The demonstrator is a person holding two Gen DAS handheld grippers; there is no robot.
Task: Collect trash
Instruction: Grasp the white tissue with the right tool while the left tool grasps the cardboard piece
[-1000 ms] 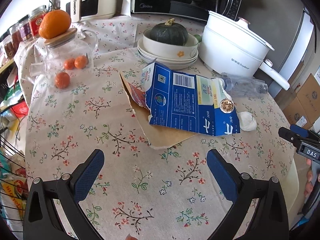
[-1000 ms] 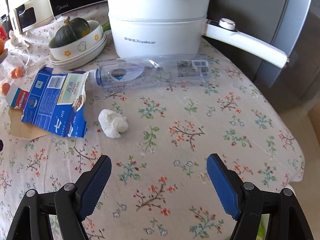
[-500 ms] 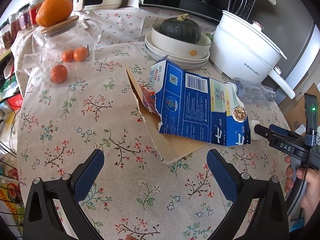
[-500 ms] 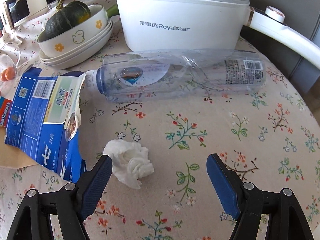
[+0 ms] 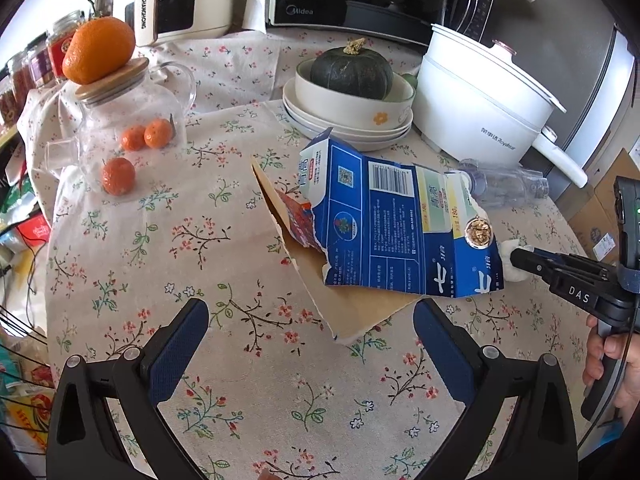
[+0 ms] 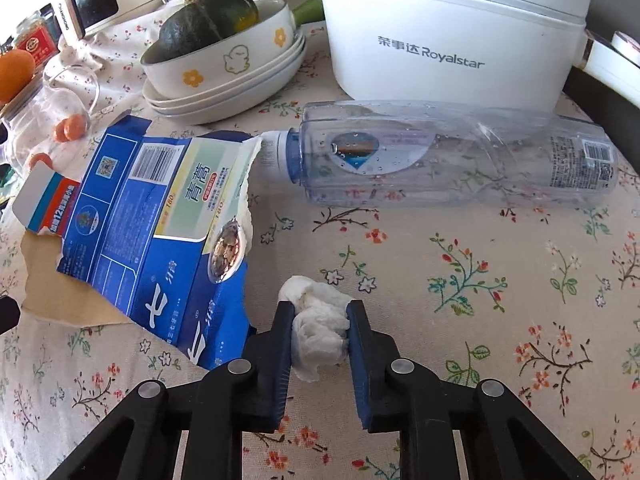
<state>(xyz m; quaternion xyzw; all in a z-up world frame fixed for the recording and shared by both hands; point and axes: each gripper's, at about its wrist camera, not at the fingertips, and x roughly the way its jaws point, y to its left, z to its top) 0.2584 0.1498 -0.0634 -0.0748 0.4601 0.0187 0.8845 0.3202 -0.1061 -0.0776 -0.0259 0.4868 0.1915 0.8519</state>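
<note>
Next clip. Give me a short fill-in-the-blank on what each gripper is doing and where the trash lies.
1. The right gripper is shut on the crumpled ____.
2. The left gripper is ____ and holds nothing.
3. The clear plastic bottle lies on its ____ in front of the white pot.
4. The torn carton is mainly ____ in colour.

Missing words: tissue; open; side; blue

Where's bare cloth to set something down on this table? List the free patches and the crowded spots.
Free: the tablecloth between the glass jar and the torn blue carton, reaching to the open left gripper; also the cloth below the plastic bottle, right of the right gripper pinching the tissue wad. Crowded: carton, bottle, stacked bowls, white pot.
</note>
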